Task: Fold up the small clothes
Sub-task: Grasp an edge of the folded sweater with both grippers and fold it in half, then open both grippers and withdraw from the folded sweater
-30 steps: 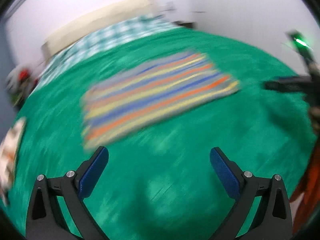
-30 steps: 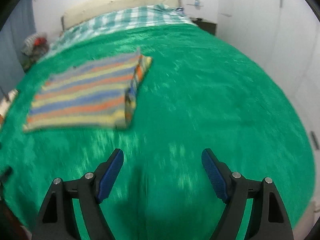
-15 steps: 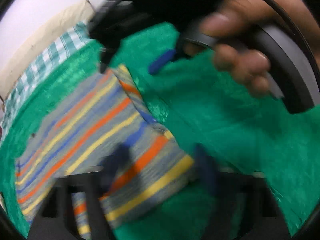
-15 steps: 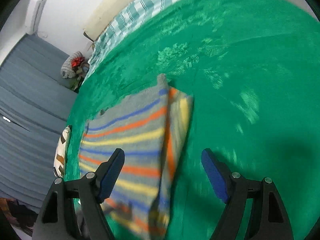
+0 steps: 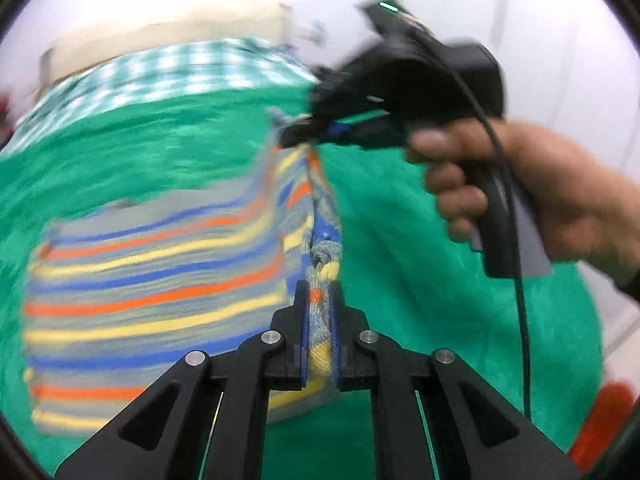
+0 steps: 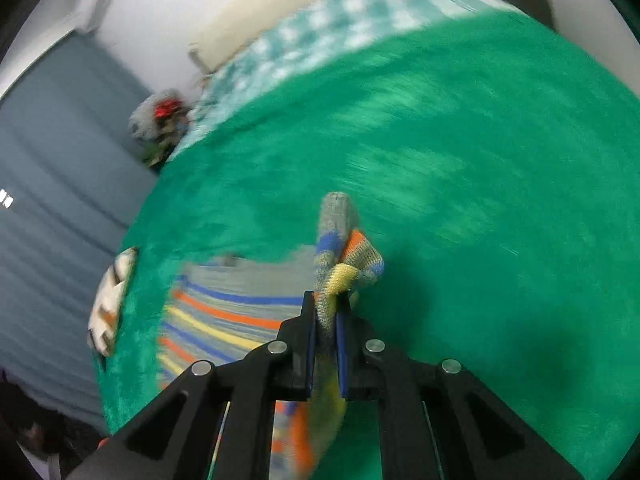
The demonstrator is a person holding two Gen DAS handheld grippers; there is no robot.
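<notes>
Both claws, left [image 5: 320,320] and right [image 6: 326,332], pinch the striped cloth's [image 5: 152,280] raised edge, and an uneven pull risks a crooked, bunched fold on the bed [image 6: 460,168].

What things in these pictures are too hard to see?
- Left wrist view: the striped cloth is smeared by motion blur, so its folds and left edge are unclear.
- Left wrist view: the right tongs are blurred; their grip point is unclear.
- Right wrist view: the patterned item at the bed's edge is small and blurred.
- Right wrist view: the cloth's lower part hides behind the tongs' frame.
</notes>
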